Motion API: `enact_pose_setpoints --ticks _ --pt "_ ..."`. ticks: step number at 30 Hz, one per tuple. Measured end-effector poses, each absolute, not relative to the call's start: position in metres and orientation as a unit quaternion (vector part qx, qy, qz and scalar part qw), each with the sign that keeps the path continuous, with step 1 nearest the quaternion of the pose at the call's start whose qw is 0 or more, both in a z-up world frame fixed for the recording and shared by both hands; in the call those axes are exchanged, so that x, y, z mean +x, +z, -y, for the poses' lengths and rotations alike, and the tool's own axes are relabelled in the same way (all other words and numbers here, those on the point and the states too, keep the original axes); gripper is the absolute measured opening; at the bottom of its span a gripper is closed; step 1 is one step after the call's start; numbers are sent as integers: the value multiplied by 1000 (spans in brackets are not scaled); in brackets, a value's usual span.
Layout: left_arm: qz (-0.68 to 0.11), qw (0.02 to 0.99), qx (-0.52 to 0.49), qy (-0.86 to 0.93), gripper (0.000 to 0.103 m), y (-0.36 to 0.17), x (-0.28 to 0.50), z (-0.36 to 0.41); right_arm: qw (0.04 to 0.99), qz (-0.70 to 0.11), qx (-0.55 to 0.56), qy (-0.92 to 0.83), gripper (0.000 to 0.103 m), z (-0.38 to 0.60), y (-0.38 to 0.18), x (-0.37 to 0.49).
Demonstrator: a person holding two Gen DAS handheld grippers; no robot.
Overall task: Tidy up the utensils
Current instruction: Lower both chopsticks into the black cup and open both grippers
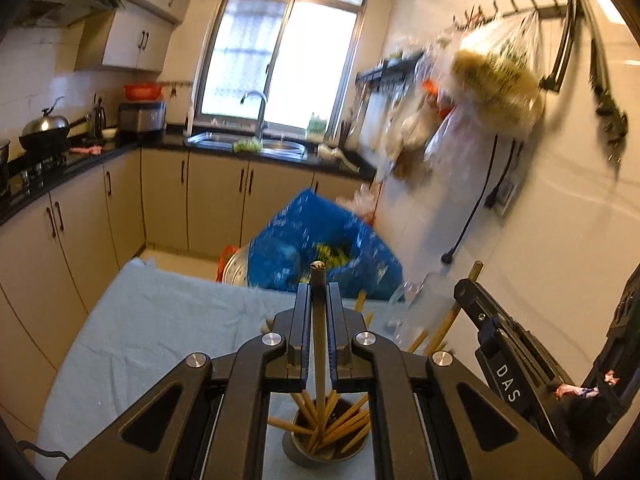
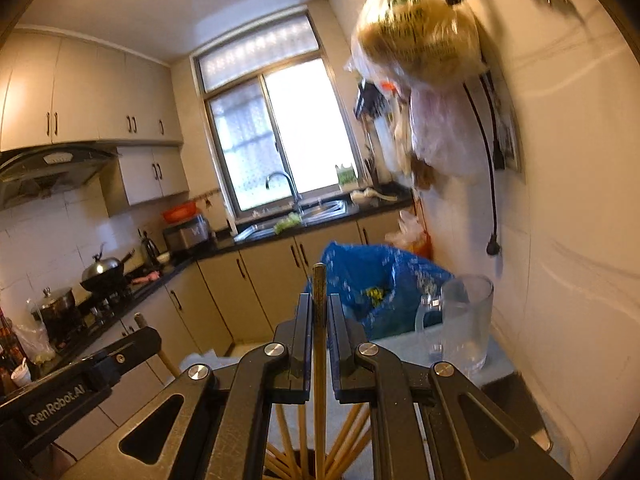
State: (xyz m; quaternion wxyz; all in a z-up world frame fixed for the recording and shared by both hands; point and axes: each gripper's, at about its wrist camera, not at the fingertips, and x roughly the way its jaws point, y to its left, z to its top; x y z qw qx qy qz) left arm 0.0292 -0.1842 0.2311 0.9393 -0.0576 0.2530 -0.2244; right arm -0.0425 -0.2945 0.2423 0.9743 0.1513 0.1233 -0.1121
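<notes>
Kitchen worktop (image 1: 152,320) under pale cloth, left hand-held gripper (image 1: 319,300) marked "GenRobot.AI" and right hand-held gripper (image 2: 319,312) marked "DAS", each clamped on one chopstick (image 1: 319,344), steel cup (image 1: 324,446) of chopsticks below.

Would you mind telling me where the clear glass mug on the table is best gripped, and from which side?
Grip the glass mug across its upper wall, coming from above. It stands upright and open-topped; the handle faces left toward the blue bag, so pinching rim and wall on the handle-free side looks clearest.

Glaring window (image 1: 280,60) backlight, motion blur, fisheye-warped edges
</notes>
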Motion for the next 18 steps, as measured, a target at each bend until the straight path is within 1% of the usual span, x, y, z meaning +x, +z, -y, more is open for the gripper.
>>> enact_pose_setpoints --ticks 5,8,10,12,13,18 --pt "-279 931 -66 -227 7 221 33 181 970 -146 158 -111 8 299 223 -42" --pt "-281 930 -66 -226 7 222 26 175 968 -155 166 -107 8 301 217 -43" --pt "-276 931 -63 -230 7 226 17 172 967 -158 171 -106 10 302 216 -45" --pt "-270 932 -61 -235 7 231 7 170 966 -158 174 -105 20 303 217 -49" --pt "-267 932 -60 -237 7 233 3 169 966 -157 176 -105 22 303 218 -51" --pt "-255 933 -59 -247 9 246 -22 161 968 -147 175 -105 25 303 230 -69"
